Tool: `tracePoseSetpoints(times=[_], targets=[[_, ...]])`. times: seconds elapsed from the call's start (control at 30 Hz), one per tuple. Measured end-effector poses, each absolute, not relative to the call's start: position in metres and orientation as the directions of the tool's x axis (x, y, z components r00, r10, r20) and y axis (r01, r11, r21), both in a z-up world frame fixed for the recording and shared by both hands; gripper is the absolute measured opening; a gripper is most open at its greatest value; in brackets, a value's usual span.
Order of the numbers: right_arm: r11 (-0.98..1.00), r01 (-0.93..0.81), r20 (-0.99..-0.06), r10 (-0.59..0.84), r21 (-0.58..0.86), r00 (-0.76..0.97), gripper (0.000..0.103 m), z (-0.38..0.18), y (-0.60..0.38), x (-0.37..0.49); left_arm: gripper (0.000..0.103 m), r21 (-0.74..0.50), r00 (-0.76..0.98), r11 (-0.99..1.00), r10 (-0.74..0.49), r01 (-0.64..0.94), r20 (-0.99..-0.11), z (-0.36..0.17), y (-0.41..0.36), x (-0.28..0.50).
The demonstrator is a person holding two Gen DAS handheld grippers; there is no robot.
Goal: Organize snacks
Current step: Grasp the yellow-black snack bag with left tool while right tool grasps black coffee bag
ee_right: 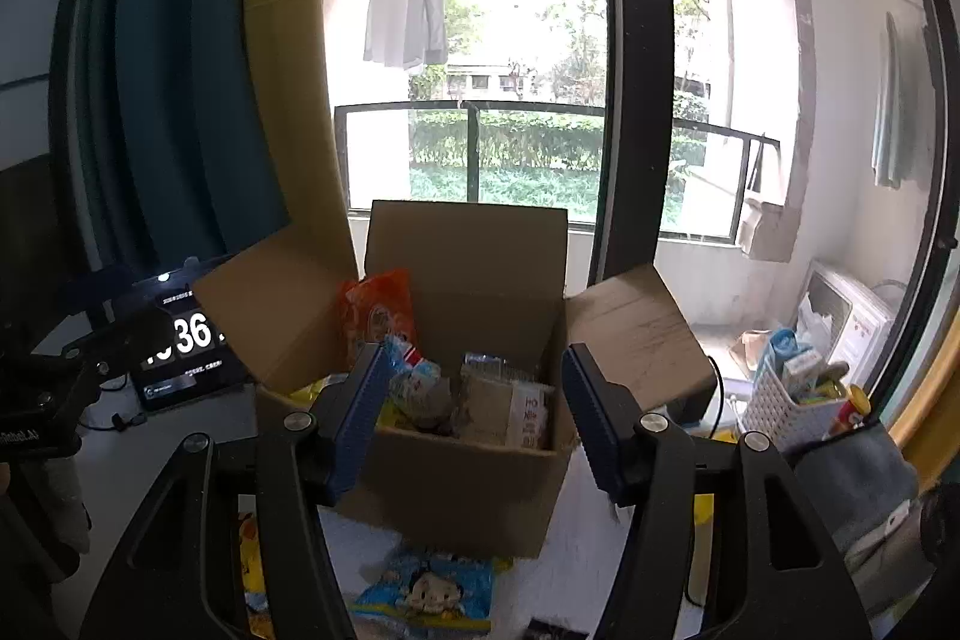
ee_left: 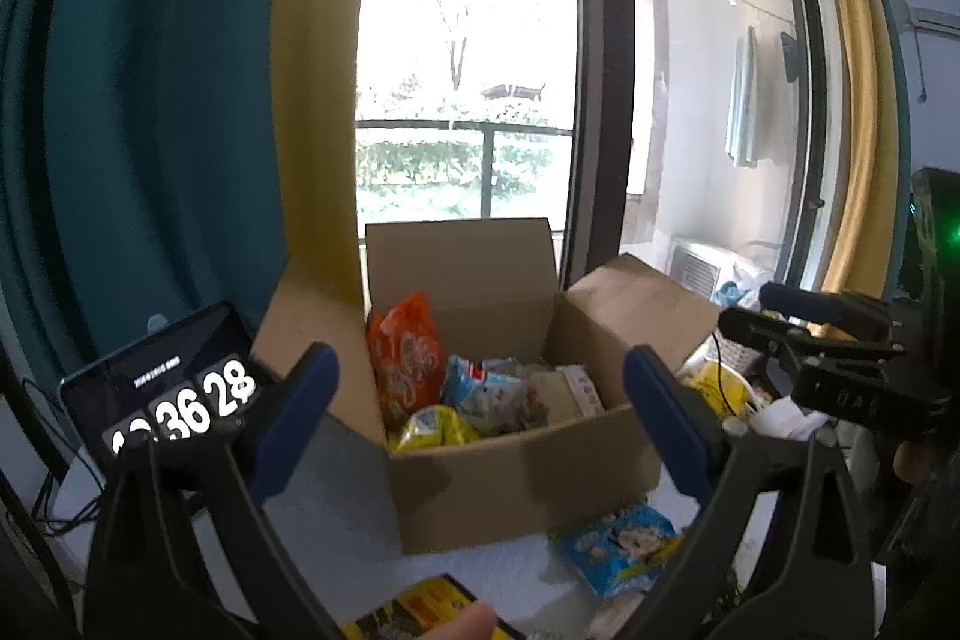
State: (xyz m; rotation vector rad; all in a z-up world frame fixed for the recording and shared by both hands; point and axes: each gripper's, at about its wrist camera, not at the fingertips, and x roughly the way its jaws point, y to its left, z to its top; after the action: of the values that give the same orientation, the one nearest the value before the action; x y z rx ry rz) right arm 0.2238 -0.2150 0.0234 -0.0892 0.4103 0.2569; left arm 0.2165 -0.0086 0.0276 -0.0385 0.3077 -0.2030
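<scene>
An open cardboard box (ee_left: 516,478) stands on the white table, also in the right wrist view (ee_right: 456,490). Inside are an upright orange bag (ee_left: 405,355), a yellow packet (ee_left: 435,427), a blue-white packet (ee_left: 486,391) and beige packs (ee_right: 510,409). A blue cartoon snack bag (ee_left: 618,541) lies in front of the box, seen too in the right view (ee_right: 426,595). A yellow-black packet (ee_left: 414,610) lies at the near edge. My left gripper (ee_left: 480,418) is open and empty before the box. My right gripper (ee_right: 474,412) is open and empty above the box's front.
A tablet clock (ee_left: 168,388) stands left of the box. A white basket with items (ee_right: 798,400) sits at the right. Yellow packets (ee_right: 252,568) lie at the left front. Curtains and a balcony window stand behind. The right gripper shows in the left view (ee_left: 840,346).
</scene>
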Motion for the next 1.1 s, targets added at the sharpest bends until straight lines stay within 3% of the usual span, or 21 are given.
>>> tracePoseSetpoints(times=[0.6,1.1], targets=[[0.978,-0.209,-0.552,0.186,0.022,0.813,0.063,-0.044,-0.260,0.187,0.097,-0.112,0.868,0.987,-0.154,0.115,-0.471,-0.053,0.020,0.183],[0.984,-0.115,-0.738,0.176,0.133,0.651,0.063,-0.147,-0.279,0.186,0.097,0.005,0.726,0.985,-0.123,0.172,-0.677,-0.139,0.031,0.201]])
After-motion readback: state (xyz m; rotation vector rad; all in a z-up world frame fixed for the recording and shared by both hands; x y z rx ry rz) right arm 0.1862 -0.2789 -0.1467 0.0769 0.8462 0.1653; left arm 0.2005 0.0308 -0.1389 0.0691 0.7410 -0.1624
